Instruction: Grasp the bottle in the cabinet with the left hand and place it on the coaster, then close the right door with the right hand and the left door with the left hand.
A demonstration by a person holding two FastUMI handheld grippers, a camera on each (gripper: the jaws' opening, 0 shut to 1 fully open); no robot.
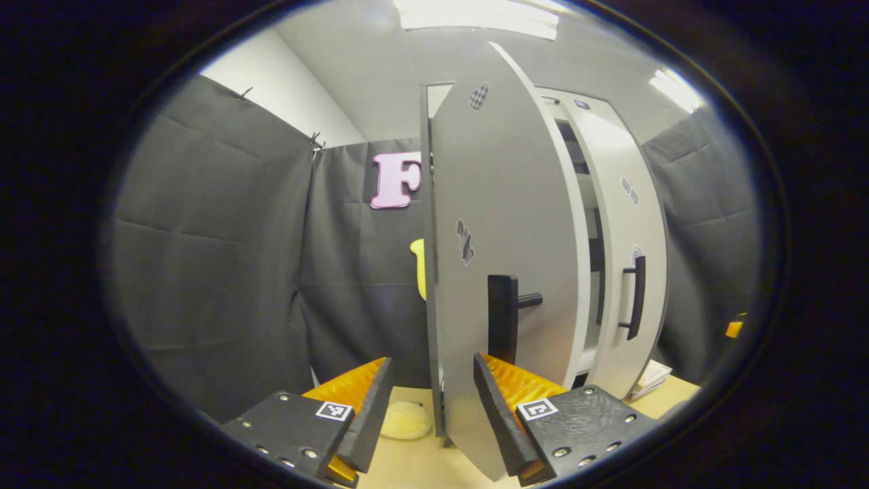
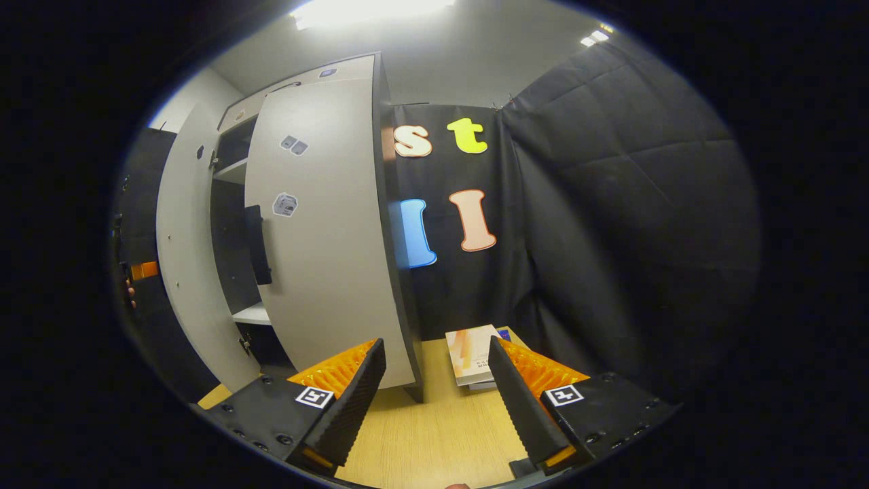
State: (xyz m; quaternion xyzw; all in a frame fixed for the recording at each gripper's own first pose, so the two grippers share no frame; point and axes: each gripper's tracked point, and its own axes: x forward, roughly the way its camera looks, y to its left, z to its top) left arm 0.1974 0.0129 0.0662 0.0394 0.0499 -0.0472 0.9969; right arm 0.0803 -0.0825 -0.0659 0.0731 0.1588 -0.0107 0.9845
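The white cabinet's left door (image 1: 502, 204) swings out toward me, nearly edge-on, with its black handle (image 1: 502, 318) just above my left gripper (image 1: 434, 418). That gripper is open, and the door's lower edge sits between its fingers, close to the right one. A pale yellow round coaster (image 1: 405, 420) lies on the table beyond the left finger. The right door (image 2: 319, 224) stands nearly flat against the cabinet, its handle (image 2: 256, 244) facing the gap. My right gripper (image 2: 434, 401) is open over the table in front of that door, holding nothing.
A wooden table (image 2: 434, 435) carries a small stack of books (image 2: 472, 353) beside the cabinet's right side. A white shelf (image 2: 251, 314) shows in the dark gap between the doors. Black cloth walls close in on both sides.
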